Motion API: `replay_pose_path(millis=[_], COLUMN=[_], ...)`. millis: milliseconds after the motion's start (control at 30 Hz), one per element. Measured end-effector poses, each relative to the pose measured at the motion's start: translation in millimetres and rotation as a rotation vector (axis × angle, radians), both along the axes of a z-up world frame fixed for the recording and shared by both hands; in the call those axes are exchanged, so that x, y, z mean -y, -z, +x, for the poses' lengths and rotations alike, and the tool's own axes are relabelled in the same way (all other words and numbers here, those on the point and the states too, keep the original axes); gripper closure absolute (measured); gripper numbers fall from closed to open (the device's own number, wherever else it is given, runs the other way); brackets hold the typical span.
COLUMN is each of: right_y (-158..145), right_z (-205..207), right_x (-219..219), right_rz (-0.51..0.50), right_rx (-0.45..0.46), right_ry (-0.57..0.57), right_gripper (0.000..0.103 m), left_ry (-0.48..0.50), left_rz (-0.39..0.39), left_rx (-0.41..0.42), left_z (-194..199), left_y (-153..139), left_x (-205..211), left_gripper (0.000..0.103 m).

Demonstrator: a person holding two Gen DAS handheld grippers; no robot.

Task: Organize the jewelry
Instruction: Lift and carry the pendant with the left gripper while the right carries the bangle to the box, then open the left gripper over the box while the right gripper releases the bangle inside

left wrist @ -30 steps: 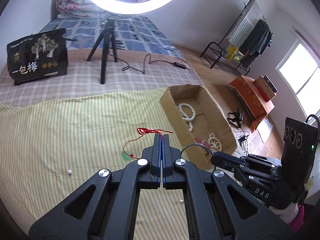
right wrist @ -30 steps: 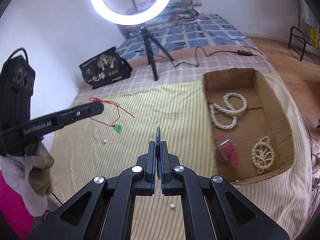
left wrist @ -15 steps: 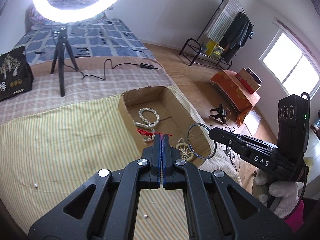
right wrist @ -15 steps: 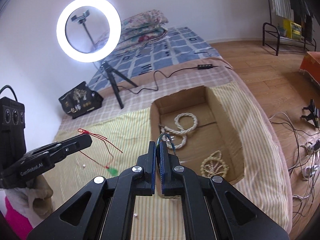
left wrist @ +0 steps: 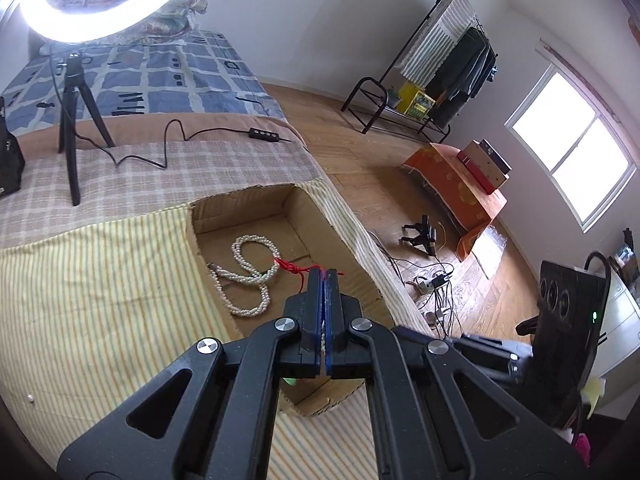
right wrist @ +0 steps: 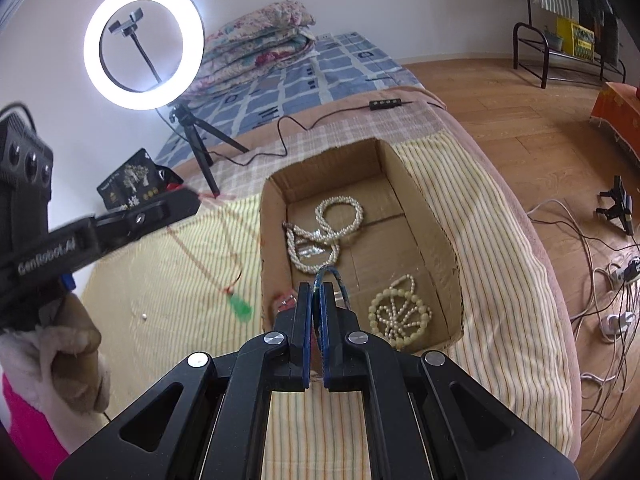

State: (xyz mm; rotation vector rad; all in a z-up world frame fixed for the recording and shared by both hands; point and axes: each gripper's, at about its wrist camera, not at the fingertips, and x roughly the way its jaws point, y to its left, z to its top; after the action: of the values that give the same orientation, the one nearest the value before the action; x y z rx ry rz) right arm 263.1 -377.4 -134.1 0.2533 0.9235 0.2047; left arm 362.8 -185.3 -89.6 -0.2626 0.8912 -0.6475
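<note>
An open cardboard box point(right wrist: 432, 216) lies on the yellow striped cloth; it also shows in the left wrist view point(left wrist: 308, 216). In it are a white pearl necklace point(right wrist: 320, 236), also seen from the left wrist point(left wrist: 248, 276), and a cream beaded ornament point(right wrist: 396, 312). My left gripper point(left wrist: 323, 276) is shut on a red cord necklace point(left wrist: 292, 266); its green pendant point(right wrist: 240, 306) hangs over the cloth just left of the box. My right gripper point(right wrist: 316, 292) is shut on a thin dark bangle point(right wrist: 332, 280), held above the box's near end.
A ring light on a tripod point(right wrist: 144, 44) stands behind the box, with its cable point(left wrist: 168, 140) across the bed. A black bag point(right wrist: 132, 188) sits at the left. Small loose beads point(right wrist: 143, 315) lie on the cloth. The bed edge drops to a floor with cables point(right wrist: 600, 280).
Both grippers have moved toward the box. The left carried the red cord necklace from over the cloth to the box's edge. The right brought the bangle over the box.
</note>
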Motion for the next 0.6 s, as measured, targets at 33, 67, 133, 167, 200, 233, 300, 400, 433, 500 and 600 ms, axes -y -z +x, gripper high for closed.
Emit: replay_pose_path(millis=[33, 67, 133, 167, 200, 233, 300, 400, 433, 500, 600], right_y=[3, 5, 9, 9, 11, 12, 16, 24, 25, 28, 30], right_z=[0, 0, 0, 1, 1, 1, 2, 5, 6, 7, 8], right_x=[1, 2, 4, 4, 5, 5, 6, 8, 8, 9, 10], right_rz=[-0.002, -0.003, -0.009, -0.009, -0.009, -0.007, -0.006, -0.006, -0.008, -0.017, -0.034], right_rx=[-0.008, -0.012, -0.022, -0.024, -0.028, -0.033, -0.045, -0.067, -0.073, -0.080, -0.089], right_ry=[0.000, 0.001, -0.001, -0.003, -0.004, -0.004, -0.005, -0.003, -0.003, -0.004, 0.009], right_gripper=[0.101, 0.101, 0.101, 0.101, 0.101, 0.101, 0.101, 0.101, 0.101, 0.101, 0.100], left_ry=[0.000, -0.001, -0.001, -0.003, -0.004, -0.004, -0.006, -0.006, -0.003, 0.000, -0.004], left_rz=[0.002, 0.003, 0.010, 0.012, 0.014, 0.017, 0.021, 0.032, 0.038, 0.050, 0.082], left_rx=[-0.003, -0.006, -0.010, -0.011, -0.014, -0.018, -0.026, -0.047, -0.055, -0.068, -0.076], left_z=[2, 4, 8, 10, 12, 14, 17, 22, 23, 25, 25], left_y=[2, 5, 10, 13, 15, 19, 24, 35, 39, 43, 47], left_x=[4, 8, 15, 18, 20, 23, 25, 28, 29, 30, 32], left_gripper=[0.103, 0.103, 0.103, 0.103, 0.103, 0.103, 0.103, 0.103, 0.103, 0.103, 0.100])
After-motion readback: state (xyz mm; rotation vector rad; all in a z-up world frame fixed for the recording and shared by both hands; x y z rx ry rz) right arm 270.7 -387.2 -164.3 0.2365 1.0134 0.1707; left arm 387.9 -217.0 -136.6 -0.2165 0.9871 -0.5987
